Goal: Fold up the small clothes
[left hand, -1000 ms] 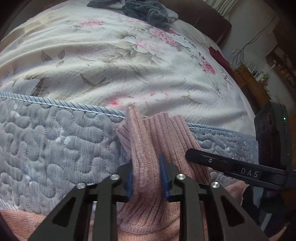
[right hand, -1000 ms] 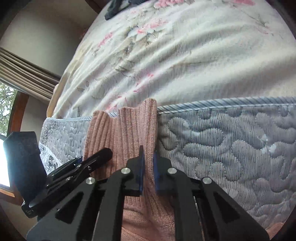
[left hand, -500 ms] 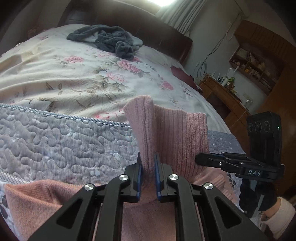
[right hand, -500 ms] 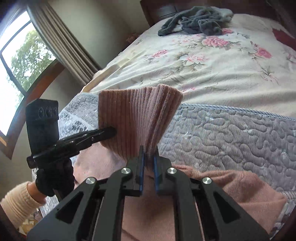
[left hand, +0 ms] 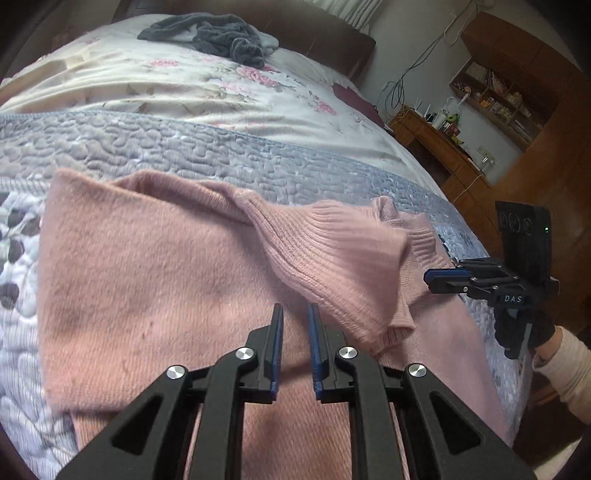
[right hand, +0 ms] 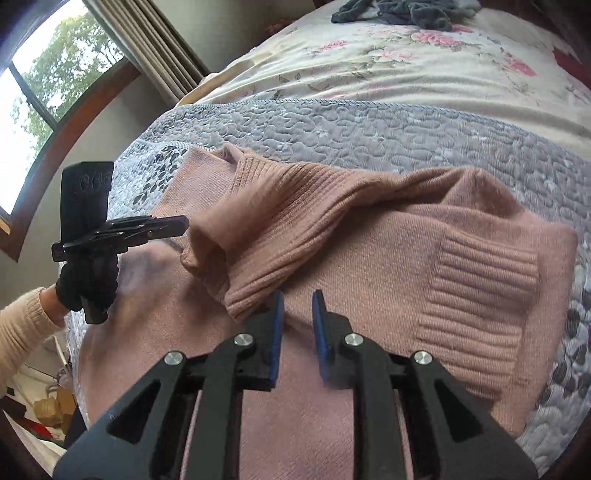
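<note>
- Presently, the pink sweater (left hand: 155,280) lies spread on the grey quilted coverlet (left hand: 207,155) at the near end of the bed, well short of the floral sheet (left hand: 207,92) beyond.
- Left gripper (left hand: 295,325): jaws parted, nothing between the blue pads, poised just above the sweater body. No cloth is held.
- Right gripper (right hand: 297,314): likewise released, jaws apart and empty, just beside the hem of the ribbed band (right hand: 295,221).
- That ribbed band is turned over onto the sweater body and sits rumpled and partly raised, not flat; its loose end curls up at the edge. A ribbed cuff (right hand: 480,295) lies flat on the right portion.
- Judgement: one fold is laid down and let go; the garment is not yet a compact bundle.
- Risk one: the raised band may spring or slide back open, since neither claw restrains it and knit of this kind rebounds.
- Risk two: a next pinch taken at the curled edge could catch only the top layer, dragging the fold askew.
- Risk three: the near edge of the sweater runs out of view below both cameras; whether it overhangs the bed cannot be told. If it does, a pull could tip the garment off.
- Dark grey clothes (left hand: 218,33) sit far up the bed, well apart, no interference.
</note>
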Demonstrator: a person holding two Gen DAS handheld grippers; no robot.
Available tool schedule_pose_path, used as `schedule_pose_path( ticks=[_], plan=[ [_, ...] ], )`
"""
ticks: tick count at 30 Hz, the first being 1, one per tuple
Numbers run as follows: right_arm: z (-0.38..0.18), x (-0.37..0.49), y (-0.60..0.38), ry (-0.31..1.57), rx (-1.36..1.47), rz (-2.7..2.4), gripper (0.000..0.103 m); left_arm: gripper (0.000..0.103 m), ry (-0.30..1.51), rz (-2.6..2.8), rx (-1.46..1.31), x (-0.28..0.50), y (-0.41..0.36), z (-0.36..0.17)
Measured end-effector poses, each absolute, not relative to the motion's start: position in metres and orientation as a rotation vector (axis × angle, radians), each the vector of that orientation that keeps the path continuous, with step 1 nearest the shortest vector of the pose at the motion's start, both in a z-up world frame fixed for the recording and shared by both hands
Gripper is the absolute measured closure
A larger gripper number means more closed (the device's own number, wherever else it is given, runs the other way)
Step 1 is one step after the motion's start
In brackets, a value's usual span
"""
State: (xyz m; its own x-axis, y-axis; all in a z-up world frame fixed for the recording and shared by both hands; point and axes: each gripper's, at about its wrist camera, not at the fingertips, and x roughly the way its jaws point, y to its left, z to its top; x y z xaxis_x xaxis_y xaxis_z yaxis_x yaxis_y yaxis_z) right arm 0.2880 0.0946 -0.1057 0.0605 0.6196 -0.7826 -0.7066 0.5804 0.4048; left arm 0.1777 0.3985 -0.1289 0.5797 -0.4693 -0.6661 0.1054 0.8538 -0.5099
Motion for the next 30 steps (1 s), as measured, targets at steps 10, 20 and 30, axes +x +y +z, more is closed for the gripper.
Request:
schedule_pose_path(
  ticks=[10,20,30],
  plan=[
    [-0.135,0.357,0.129,1.360,0.310,0.903,0.054,0.057,1.029,-0.258,-0.676,0.261,0.408,-0.152],
    [-0.151,0.376,0.145,1.330,0.256,0.837,0.095,0.091,0.982,-0.218,-0.592,0.286,0.400,-0.153],
    [-0.134,0.344,0.126,1.342,0.301,0.890,0.072,0.064,1.044,-0.305,-0.678,0.237,0.388,-0.150]
  ],
)
